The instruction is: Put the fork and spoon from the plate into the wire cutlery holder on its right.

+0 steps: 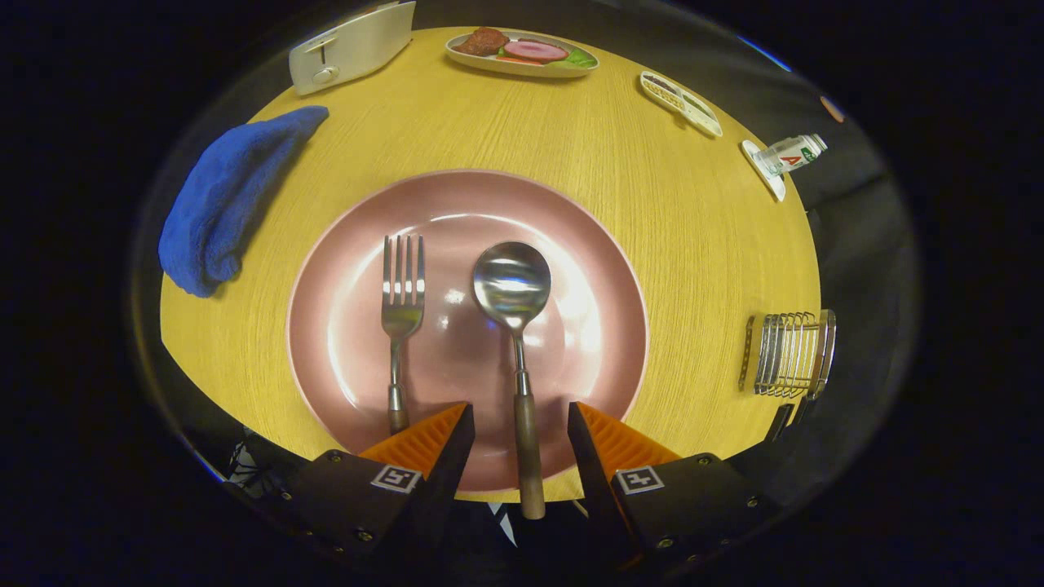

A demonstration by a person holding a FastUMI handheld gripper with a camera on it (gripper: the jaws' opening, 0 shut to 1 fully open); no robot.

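Gripper point(519, 424) is held spread apart, nothing grasped; the spoon point(517, 326) handle is straddled by the fingers, untouched. Spoon and fork point(401, 310) are laid side by side on the pink plate point(603, 269), handles toward the gripper. Wire cutlery holder point(789, 353) is seen to the plate's right at the table point(652, 187) edge. Risks judged: slim handle could be pinched off-centre and swung; fork handle, hidden behind the left finger, could be knocked; holder could be tipped off the edge.
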